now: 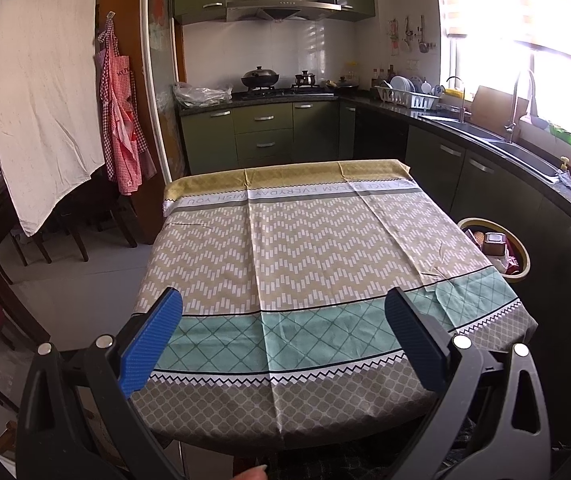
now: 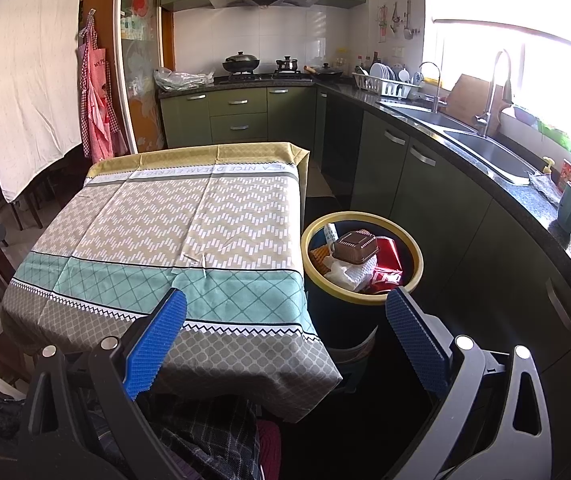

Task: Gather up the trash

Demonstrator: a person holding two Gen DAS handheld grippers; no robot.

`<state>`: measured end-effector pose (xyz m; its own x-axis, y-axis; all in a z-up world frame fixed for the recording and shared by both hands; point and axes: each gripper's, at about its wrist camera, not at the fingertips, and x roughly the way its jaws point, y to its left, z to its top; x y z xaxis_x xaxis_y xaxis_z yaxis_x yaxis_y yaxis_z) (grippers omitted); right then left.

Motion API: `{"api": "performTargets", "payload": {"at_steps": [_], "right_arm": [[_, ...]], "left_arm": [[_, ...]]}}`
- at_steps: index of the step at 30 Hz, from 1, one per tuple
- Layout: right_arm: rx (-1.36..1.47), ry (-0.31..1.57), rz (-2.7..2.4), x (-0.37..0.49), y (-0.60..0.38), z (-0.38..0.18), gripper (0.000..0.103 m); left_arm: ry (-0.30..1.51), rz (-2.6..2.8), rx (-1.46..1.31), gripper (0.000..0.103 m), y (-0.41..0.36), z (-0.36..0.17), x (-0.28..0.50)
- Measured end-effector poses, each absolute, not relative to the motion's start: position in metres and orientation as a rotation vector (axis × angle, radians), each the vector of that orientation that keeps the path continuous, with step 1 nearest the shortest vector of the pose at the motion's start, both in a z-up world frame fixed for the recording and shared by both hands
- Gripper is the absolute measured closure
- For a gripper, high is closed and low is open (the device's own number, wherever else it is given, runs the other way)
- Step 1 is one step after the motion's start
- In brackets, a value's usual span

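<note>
A round bin with a yellow rim (image 2: 419,252) stands on the floor at the table's right side. It holds a brown plastic box (image 2: 355,245), white crumpled paper (image 2: 351,274), a red packet (image 2: 387,264) and other trash. The bin also shows in the left wrist view (image 1: 523,256). The table (image 1: 305,248) carries a patterned cloth with nothing on it. My left gripper (image 1: 283,314) is open and empty above the table's near edge. My right gripper (image 2: 285,314) is open and empty, above the table's near right corner and close to the bin.
Dark green kitchen cabinets (image 2: 425,168) and a counter with a double sink (image 2: 465,136) run along the right. A stove with pots (image 1: 277,80) is at the back. A white sheet (image 1: 41,112) and a red apron (image 1: 119,120) hang at the left. Chairs (image 1: 69,232) stand left of the table.
</note>
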<state>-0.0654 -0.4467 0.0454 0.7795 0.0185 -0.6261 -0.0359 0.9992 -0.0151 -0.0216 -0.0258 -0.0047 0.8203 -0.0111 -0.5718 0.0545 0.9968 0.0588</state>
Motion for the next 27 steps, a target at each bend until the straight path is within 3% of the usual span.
{"api": "performTargets", "payload": {"at_steps": [27], "right_arm": [[-0.020,0.685,0.022,-0.0647,-0.4463,0.0432,0.005]], "left_arm": [[0.599,-0.034,0.093,0.007,-0.0297,-0.0038,-0.0231]]}}
